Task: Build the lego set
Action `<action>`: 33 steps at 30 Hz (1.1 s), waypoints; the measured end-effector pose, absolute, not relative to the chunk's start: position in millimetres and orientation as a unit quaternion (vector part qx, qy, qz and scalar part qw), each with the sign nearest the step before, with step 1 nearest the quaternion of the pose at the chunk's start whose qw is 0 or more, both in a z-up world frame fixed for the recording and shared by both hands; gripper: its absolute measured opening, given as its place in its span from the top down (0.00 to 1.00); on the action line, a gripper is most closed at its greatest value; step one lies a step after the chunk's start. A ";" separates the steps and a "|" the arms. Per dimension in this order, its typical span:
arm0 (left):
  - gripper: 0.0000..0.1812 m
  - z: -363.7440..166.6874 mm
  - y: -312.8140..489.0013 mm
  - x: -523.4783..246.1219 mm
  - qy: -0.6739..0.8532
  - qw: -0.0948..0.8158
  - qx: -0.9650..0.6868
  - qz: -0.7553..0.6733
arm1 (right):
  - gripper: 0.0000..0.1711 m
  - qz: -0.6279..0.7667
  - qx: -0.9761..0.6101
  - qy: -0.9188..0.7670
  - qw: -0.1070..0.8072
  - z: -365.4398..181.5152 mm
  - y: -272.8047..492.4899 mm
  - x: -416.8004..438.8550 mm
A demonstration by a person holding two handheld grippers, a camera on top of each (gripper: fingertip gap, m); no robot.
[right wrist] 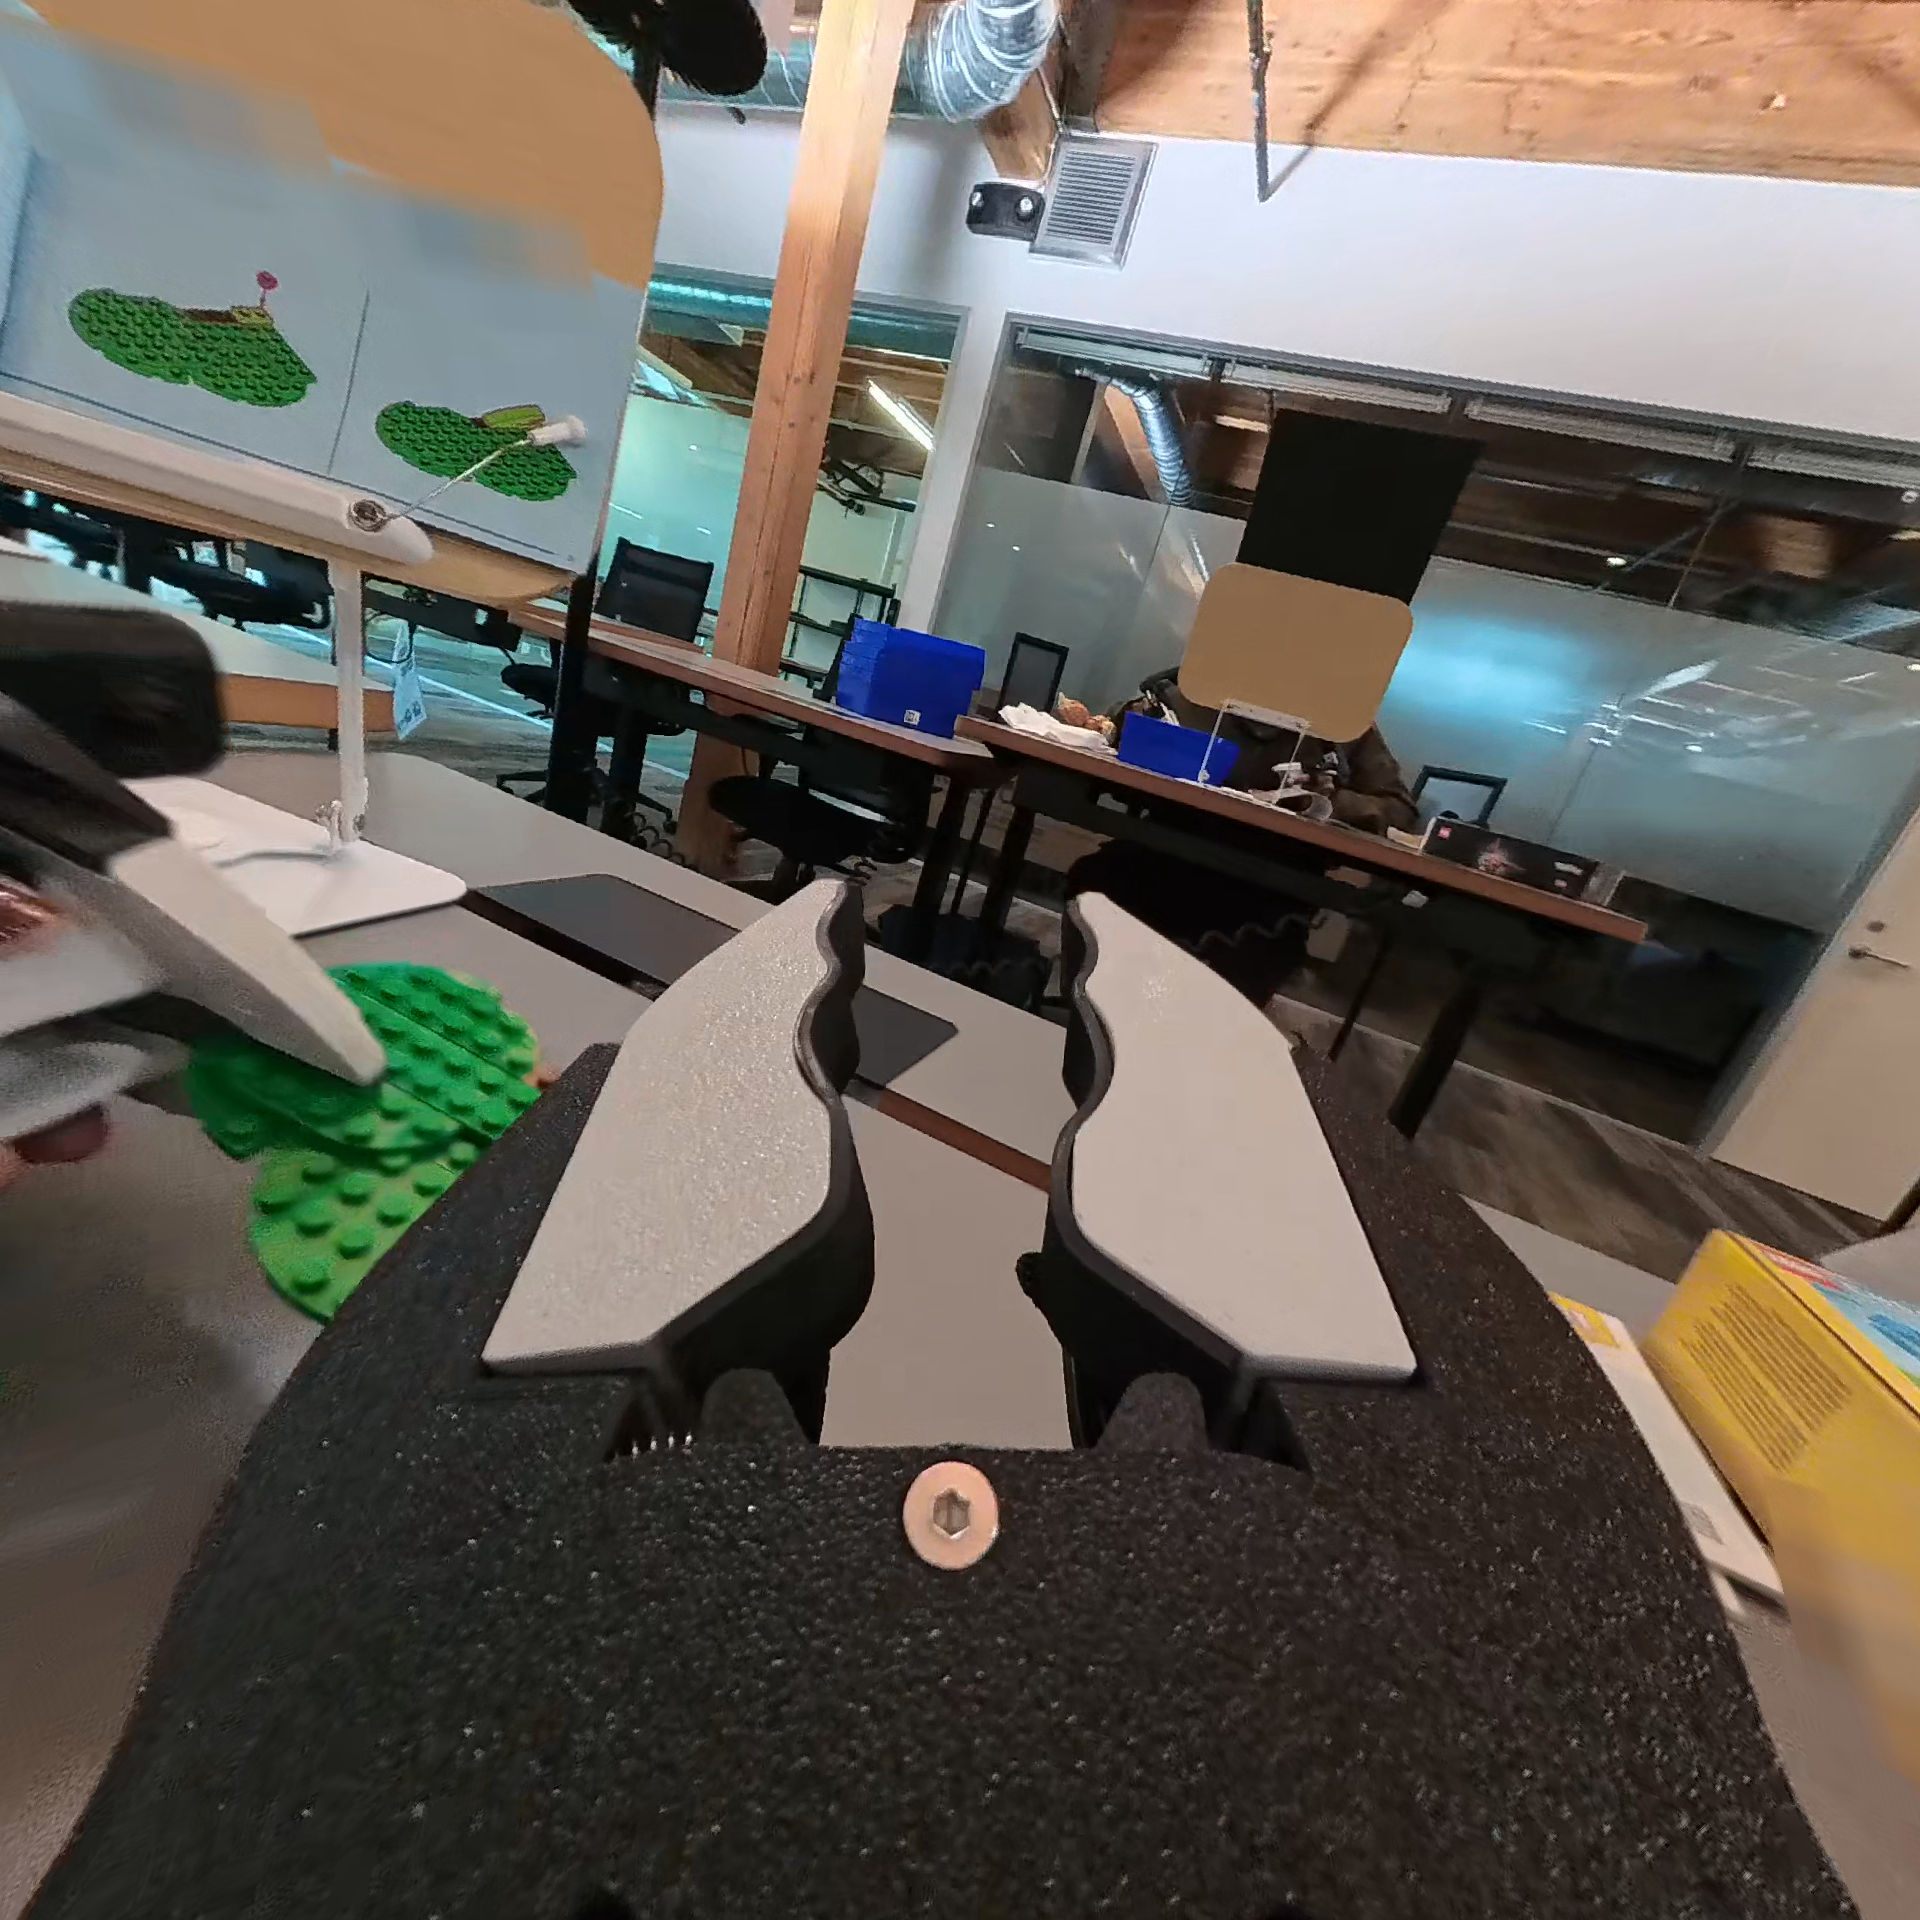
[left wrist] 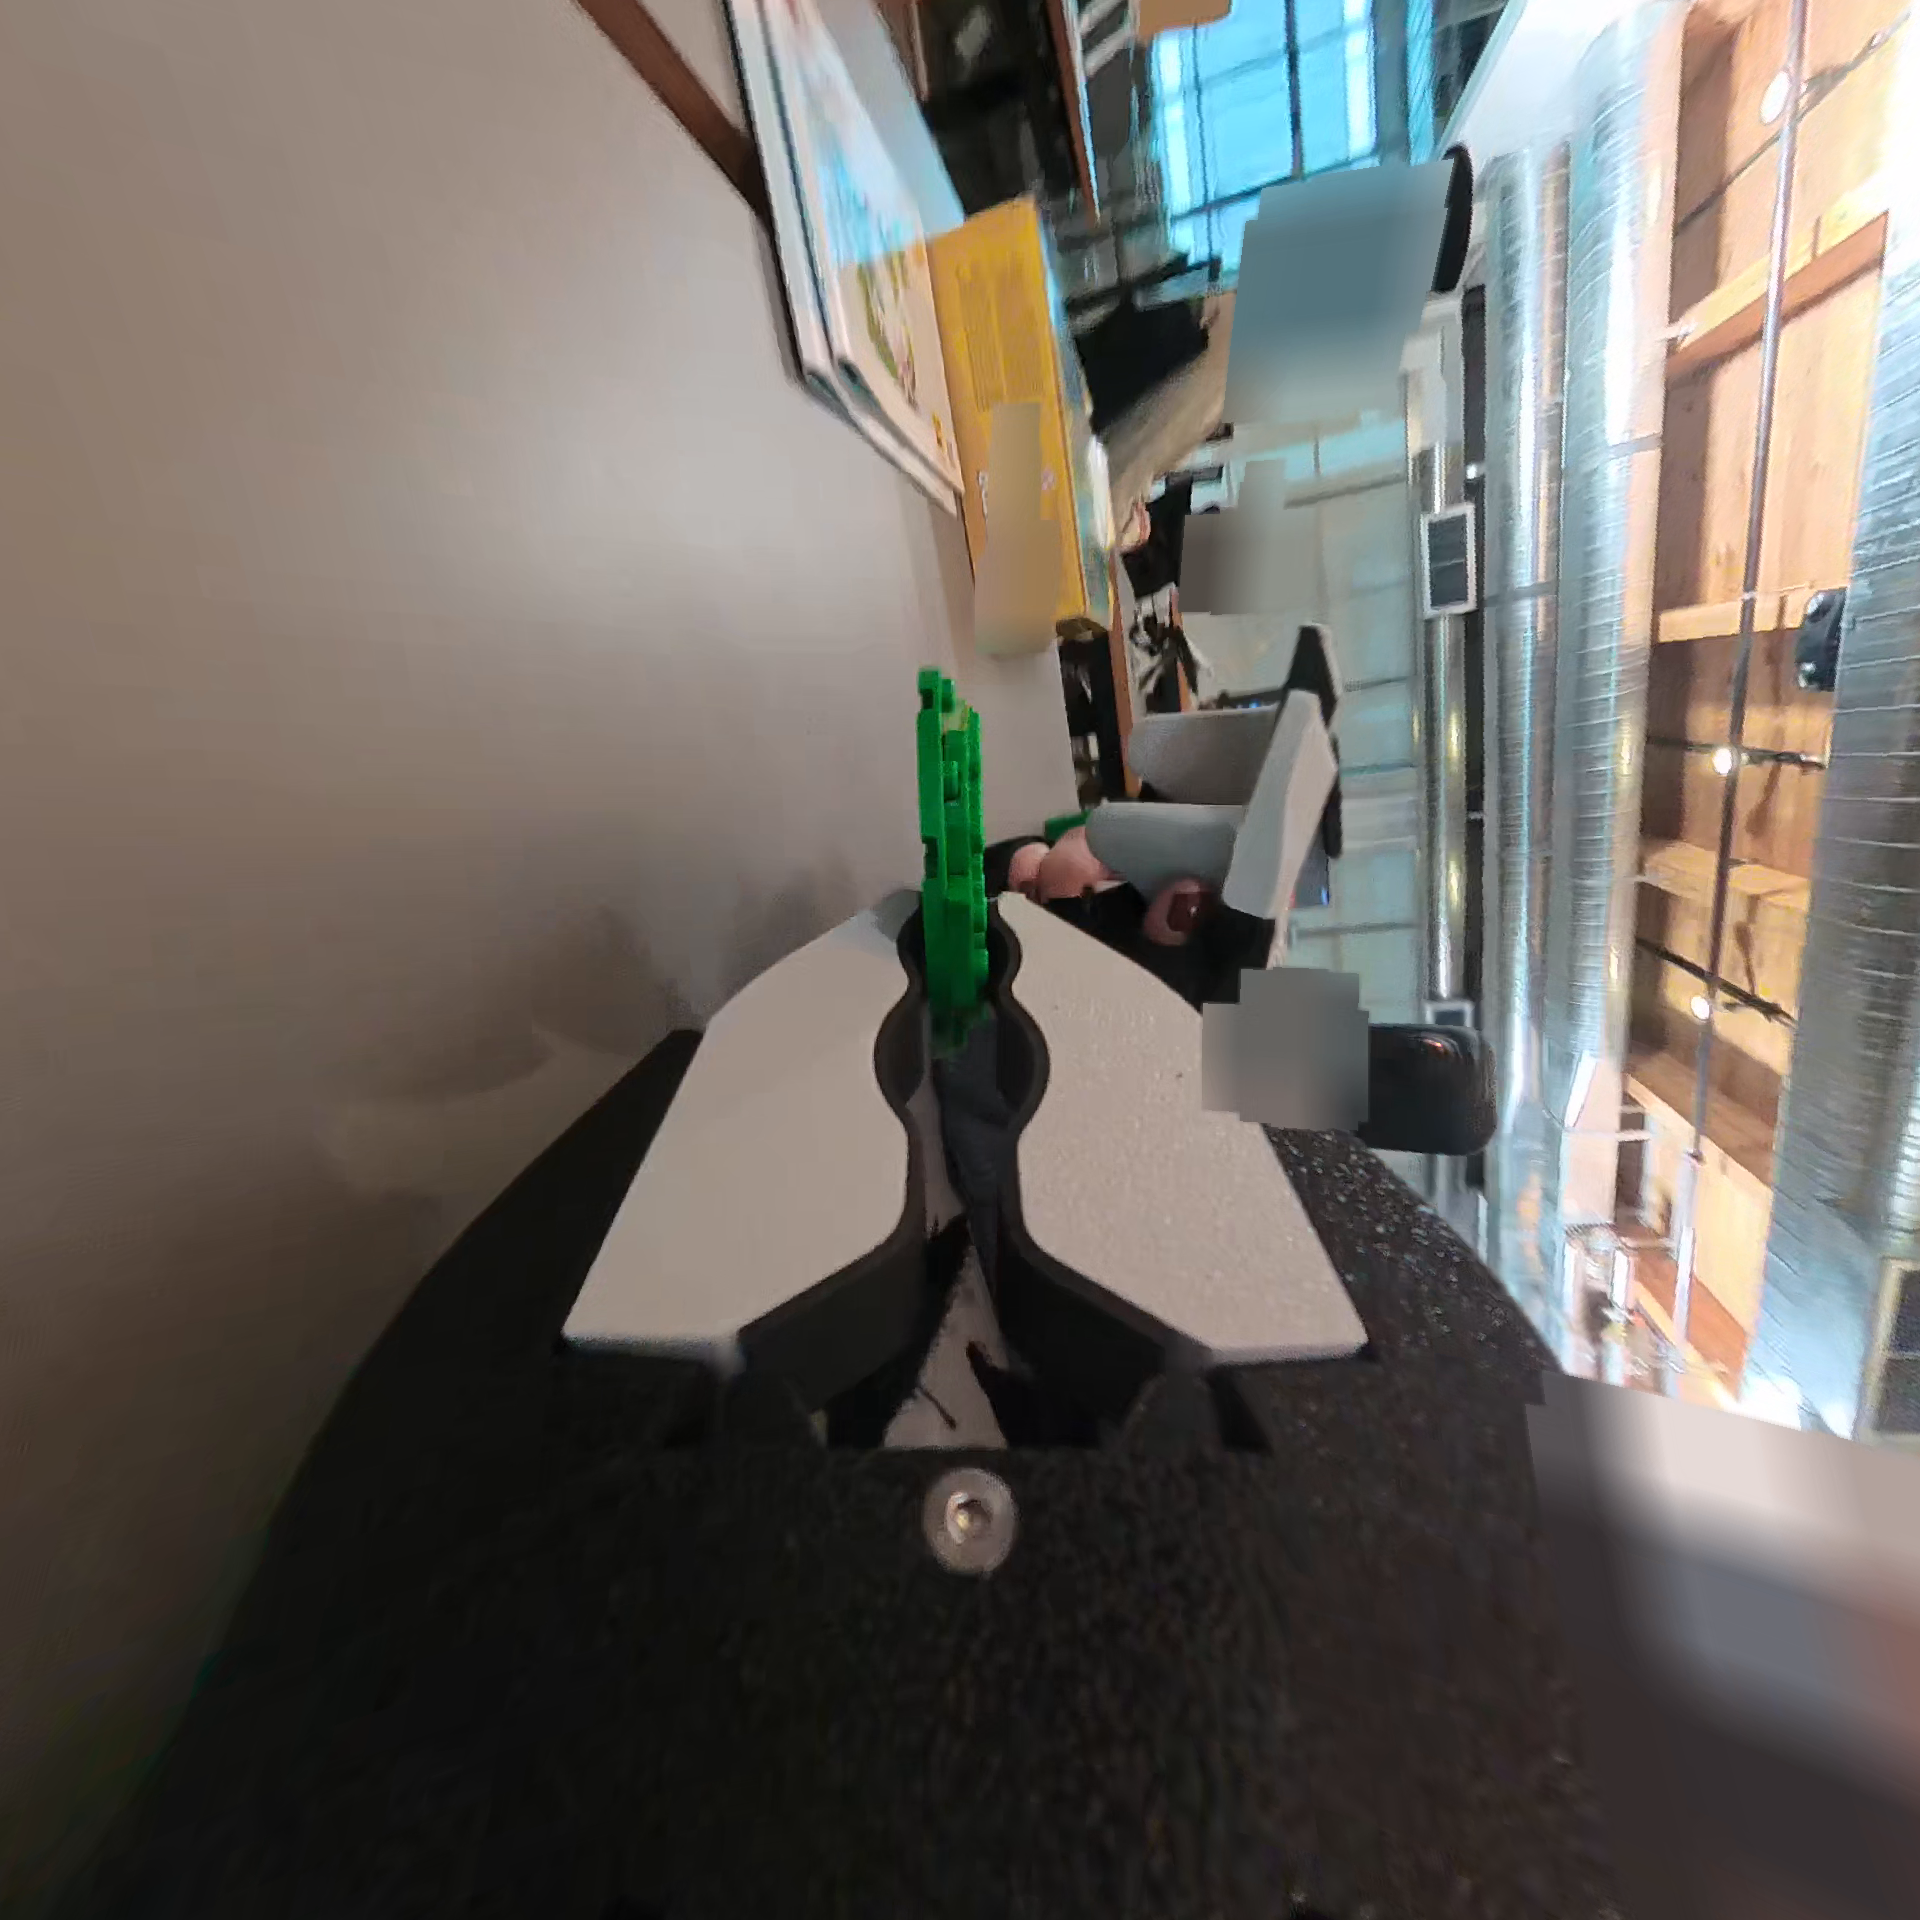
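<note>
My left gripper [left wrist: 951, 914] is shut on the green lego baseplate [left wrist: 951, 821], seen edge-on between its grey fingers; the view is rolled sideways against the grey table. In the right wrist view the same green studded plate [right wrist: 395, 1122] lies low at the left, with the left gripper's finger [right wrist: 260, 987] over it. My right gripper [right wrist: 961, 914] is open and empty, to the right of the plate and above the table. It shows in the left wrist view [left wrist: 1226, 810] beyond the plate.
An instruction booklet on a white stand [right wrist: 343, 800] shows pictures of green plates at the left. A yellow lego box [right wrist: 1797, 1392] lies at the right, also in the left wrist view [left wrist: 1008, 374]. Other desks and a seated person are behind.
</note>
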State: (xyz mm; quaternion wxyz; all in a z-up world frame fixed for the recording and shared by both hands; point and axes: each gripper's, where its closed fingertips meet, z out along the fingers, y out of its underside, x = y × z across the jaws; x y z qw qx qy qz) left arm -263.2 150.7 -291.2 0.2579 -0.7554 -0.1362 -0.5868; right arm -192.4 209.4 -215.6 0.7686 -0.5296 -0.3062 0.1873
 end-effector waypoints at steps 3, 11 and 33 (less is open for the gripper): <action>0.96 -307.5 157.4 -248.3 -0.121 0.211 -0.781 -0.575 | 0.79 0.195 -0.533 -0.309 0.763 -217.1 210.1 -184.1; 0.93 -328.9 164.6 -259.6 -0.127 0.198 -0.842 -0.485 | 0.80 0.228 -0.530 -0.336 0.744 -221.4 202.9 -188.8; 0.73 -323.1 165.7 -257.6 -0.169 0.259 -0.816 -0.489 | 0.81 0.247 -0.543 -0.351 0.722 -229.7 199.9 -184.3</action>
